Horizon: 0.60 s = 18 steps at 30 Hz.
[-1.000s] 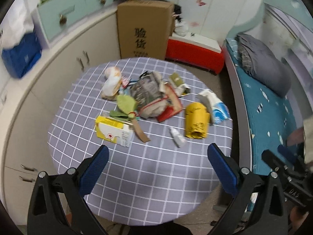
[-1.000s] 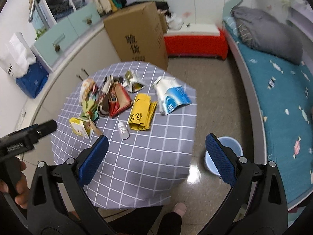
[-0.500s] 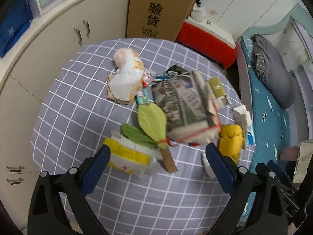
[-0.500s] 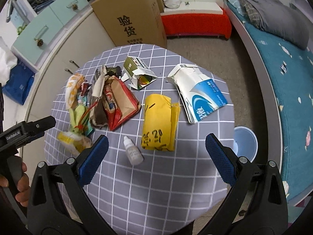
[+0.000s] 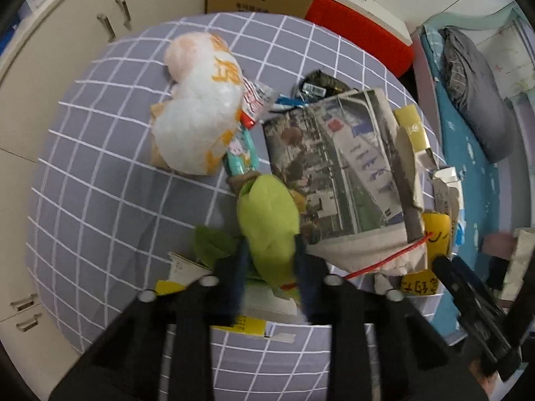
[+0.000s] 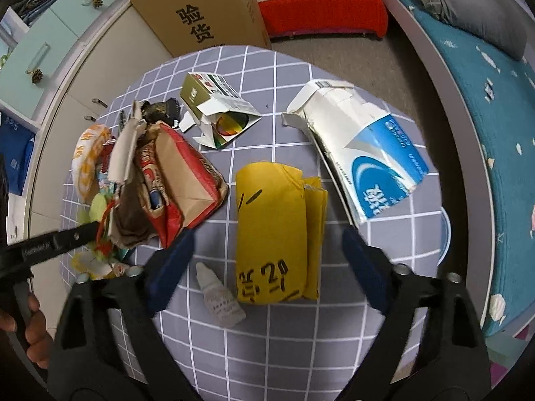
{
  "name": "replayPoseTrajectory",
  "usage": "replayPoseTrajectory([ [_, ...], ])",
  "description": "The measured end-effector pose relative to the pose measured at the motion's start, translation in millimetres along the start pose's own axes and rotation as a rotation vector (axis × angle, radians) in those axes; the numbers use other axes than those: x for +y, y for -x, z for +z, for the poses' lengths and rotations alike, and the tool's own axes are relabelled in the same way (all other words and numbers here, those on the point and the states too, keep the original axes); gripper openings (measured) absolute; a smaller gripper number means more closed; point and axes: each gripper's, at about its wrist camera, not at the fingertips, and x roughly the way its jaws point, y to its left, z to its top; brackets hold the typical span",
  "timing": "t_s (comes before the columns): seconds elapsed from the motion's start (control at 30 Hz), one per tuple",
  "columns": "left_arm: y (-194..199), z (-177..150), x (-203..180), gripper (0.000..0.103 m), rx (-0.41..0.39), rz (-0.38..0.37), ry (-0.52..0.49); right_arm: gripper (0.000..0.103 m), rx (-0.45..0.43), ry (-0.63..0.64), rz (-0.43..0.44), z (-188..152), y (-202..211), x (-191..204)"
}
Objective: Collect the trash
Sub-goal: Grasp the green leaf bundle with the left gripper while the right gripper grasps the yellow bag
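Observation:
Trash lies on a round table with a grey checked cloth (image 5: 100,200). My left gripper (image 5: 269,260) has closed around a green leaf-shaped piece (image 5: 267,214) tied with red string. Beside it are a printed paper bag (image 5: 337,167), a white and orange plastic bag (image 5: 197,123) and a yellow and white carton (image 5: 247,320). My right gripper (image 6: 267,250) is open, its fingers either side of a folded yellow envelope (image 6: 274,230). A small white dropper bottle (image 6: 219,297) lies left of the envelope. A blue and white box (image 6: 364,153) and a green box (image 6: 217,110) lie beyond.
A blue bin (image 6: 443,237) stands on the floor right of the table. A cardboard box (image 6: 200,10) and a red bench (image 6: 321,10) stand behind. Cabinets (image 5: 50,50) curve along the left, a bed (image 6: 485,100) along the right.
Both grippers came down toward the table. The left gripper closed from wide open onto the green leaf-shaped piece. The right gripper stayed open and moved over the yellow envelope.

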Motion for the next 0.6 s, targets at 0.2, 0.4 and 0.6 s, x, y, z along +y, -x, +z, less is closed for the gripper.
replayPoseTrajectory([
  [0.2, 27, -4, 5, 0.005, -0.072, -0.042, 0.003, 0.048, 0.049, 0.009, 0.013, 3, -12, -2],
  [0.4, 82, -10, -12, 0.004, -0.187, -0.057, -0.027, 0.041, 0.058, -0.008, 0.104, 3, 8, -12],
  [0.6, 147, -27, -62, 0.004, -0.344, -0.036, -0.109, 0.041, 0.006, -0.013, 0.215, 2, 50, -26],
])
